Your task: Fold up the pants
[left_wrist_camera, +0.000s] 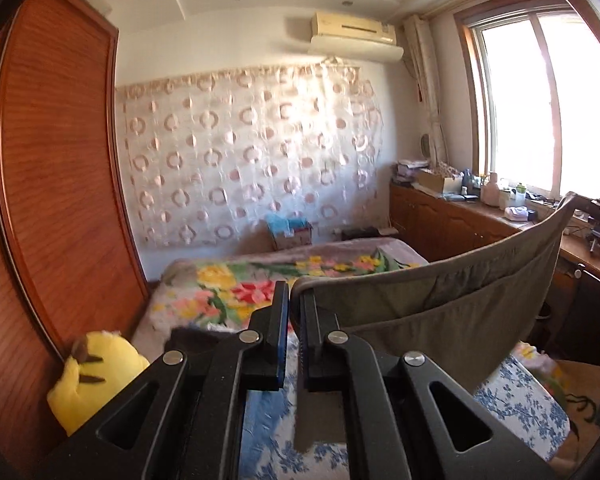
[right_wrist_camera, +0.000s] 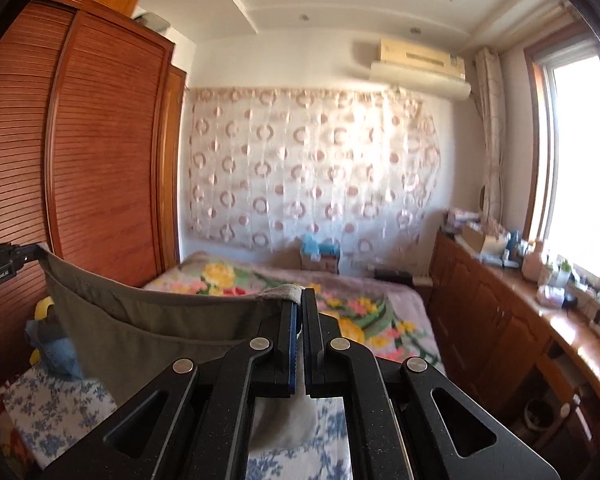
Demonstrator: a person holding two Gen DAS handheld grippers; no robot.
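A bed [left_wrist_camera: 236, 280] with a floral blanket fills the lower middle. Above it, olive-grey pants [left_wrist_camera: 440, 296] hang stretched in the air, one end clenched in the left gripper [left_wrist_camera: 294, 300], the other in the right gripper [right_wrist_camera: 298, 304], probably the waistband. Next: bring both ends together, keeping the cloth taut.

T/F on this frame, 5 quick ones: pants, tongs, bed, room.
1. Both tongs, left and right, are shut on the pants. True.
2. The pants lie flat on the bed. False: they hang in the air, stretched between the tongs.
3. The pants are bright red. False: olive-grey.
4. A yellow plush toy sits by the wardrobe. True.
5. The window is on the wardrobe's side. False: opposite side.
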